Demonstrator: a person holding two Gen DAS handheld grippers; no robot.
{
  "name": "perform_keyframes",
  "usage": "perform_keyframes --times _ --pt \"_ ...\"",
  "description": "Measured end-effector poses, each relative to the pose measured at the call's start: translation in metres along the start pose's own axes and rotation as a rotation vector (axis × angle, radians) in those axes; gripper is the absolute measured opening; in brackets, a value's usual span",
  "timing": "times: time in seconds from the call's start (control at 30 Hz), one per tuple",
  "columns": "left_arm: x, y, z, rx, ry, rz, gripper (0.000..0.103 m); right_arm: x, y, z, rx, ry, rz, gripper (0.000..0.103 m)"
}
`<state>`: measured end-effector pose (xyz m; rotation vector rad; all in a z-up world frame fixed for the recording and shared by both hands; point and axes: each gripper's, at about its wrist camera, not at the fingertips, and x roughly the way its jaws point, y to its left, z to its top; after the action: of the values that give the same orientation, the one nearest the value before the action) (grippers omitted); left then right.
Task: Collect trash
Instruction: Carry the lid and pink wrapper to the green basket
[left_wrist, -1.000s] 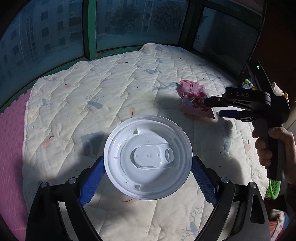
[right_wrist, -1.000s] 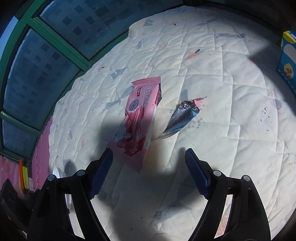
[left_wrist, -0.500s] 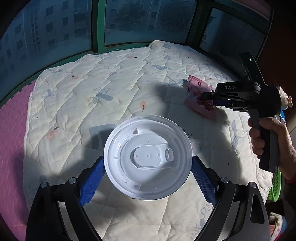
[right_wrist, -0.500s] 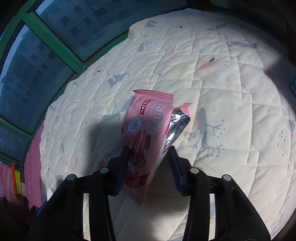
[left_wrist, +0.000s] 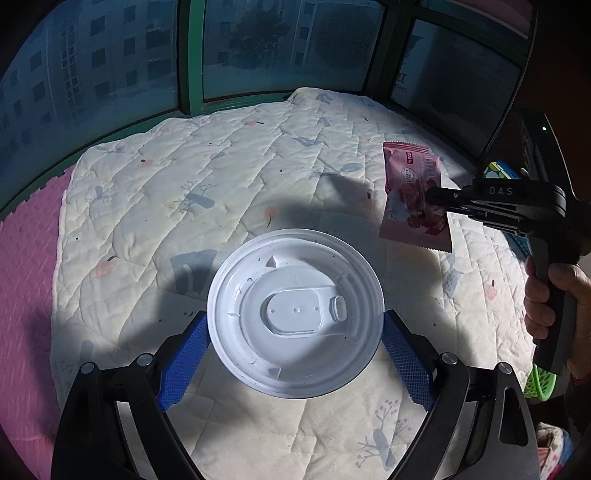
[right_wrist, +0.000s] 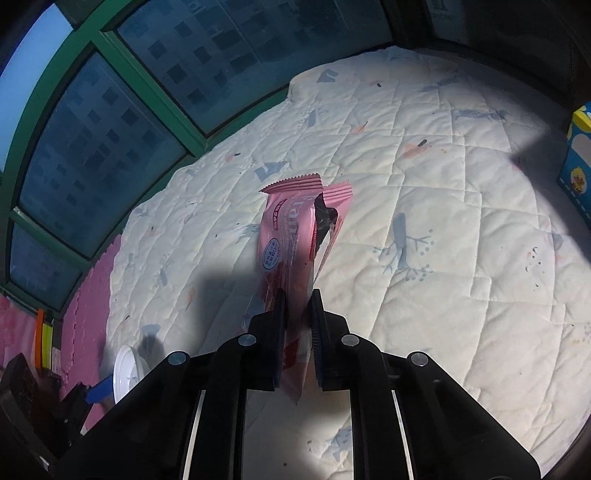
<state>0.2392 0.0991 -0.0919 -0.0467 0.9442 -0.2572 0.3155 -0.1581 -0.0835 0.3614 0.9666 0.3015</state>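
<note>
right gripper (right_wrist: 297, 314) is clamped on the pink wrapper (right_wrist: 291, 236), blue pads pinching its lower part from both sides, the jaws having just been closing with that wrapper between them, and the packet stands up out of the grip, clear of the quilt (right_wrist: 443, 221), its zigzag top edge far from the camera. tucked just behind it on the right is a second torn bit with a dark foil inside (whether the pads catch that piece too, i can't tell). over in the left wrist view the same right gripper (left_wrist: 430, 197) comes in from the right edge, a hand (left_wrist: 554, 295) wrapped round its black handle, the pink wrapper (left_wrist: 410, 192) hanging flat off its tip above the right side of the quilt (left_wrist: 221, 177). left gripper (left_wrist: 295, 343) has its blue pads pressed to either side of a round white plastic lid (left_wrist: 295, 314), holding it flat-on to the camera, near the front of the bed. outward now: cream quilt with small printed motifs, a pink foam mat (left_wrist: 26, 258) at the left, green window frames (left_wrist: 192, 55) along the far side, a blue carton (right_wrist: 580, 162) at the far right edge, and a green basket (left_wrist: 543, 384) peeking in low on the right.
</note>
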Motion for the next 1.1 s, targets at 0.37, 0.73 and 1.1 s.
perform_keyframes --times 0.37,0.73,1.1 --pt "-0.027 -0.062 -0.015 0.061 -0.021 -0.068 0.088 -0.095 -0.027 -0.064 -0.022 -0.063 -0.026 0.013" --pt "-0.042 -0.163 -0.039 0.165 -0.014 -0.17 0.088 -0.185 -0.101 -0.141 0.054 -0.119 -0.151 0.014" --pt "-0.042 -0.247 -0.058 0.259 0.01 -0.25 0.088 -0.251 -0.205 -0.19 0.201 -0.136 -0.356 0.014"
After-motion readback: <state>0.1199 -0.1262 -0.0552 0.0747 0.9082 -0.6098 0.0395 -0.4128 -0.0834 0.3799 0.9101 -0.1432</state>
